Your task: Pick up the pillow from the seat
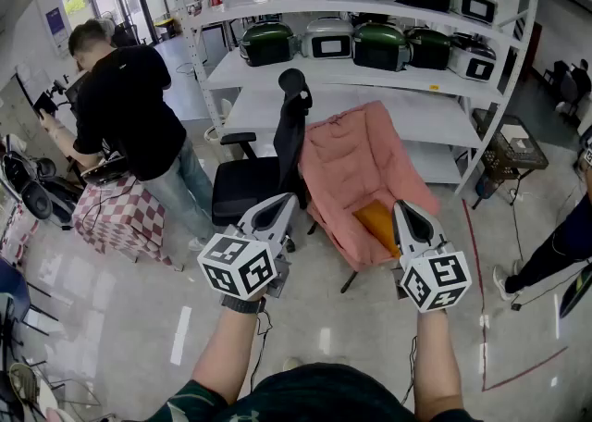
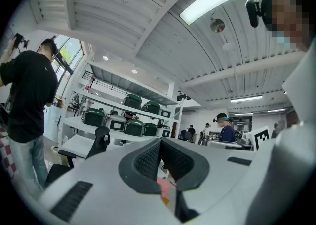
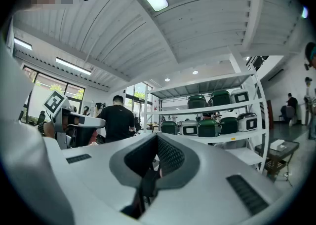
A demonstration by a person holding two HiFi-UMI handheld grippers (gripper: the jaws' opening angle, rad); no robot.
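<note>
An orange pillow point(image 1: 377, 222) lies on the seat of a low pink armchair point(image 1: 356, 147) in front of the shelving. Both grippers are held up in the air on the near side of that chair, pointing towards it and apart from it. My left gripper point(image 1: 285, 200) hangs left of the seat, in front of a black office chair; its jaws are shut with nothing in them. My right gripper point(image 1: 403, 206) hovers just right of the pillow, also shut and holding nothing. In the left gripper view a sliver of the pink chair point(image 2: 163, 187) shows below the closed jaws.
A black office chair point(image 1: 264, 175) stands against the pink chair's left side. Behind both runs a white shelf rack point(image 1: 370, 87) loaded with several green and silver cookers. A person in black point(image 1: 129, 105) stands at left by a checkered table point(image 1: 116, 217). Another person's leg point(image 1: 555, 244) is at right.
</note>
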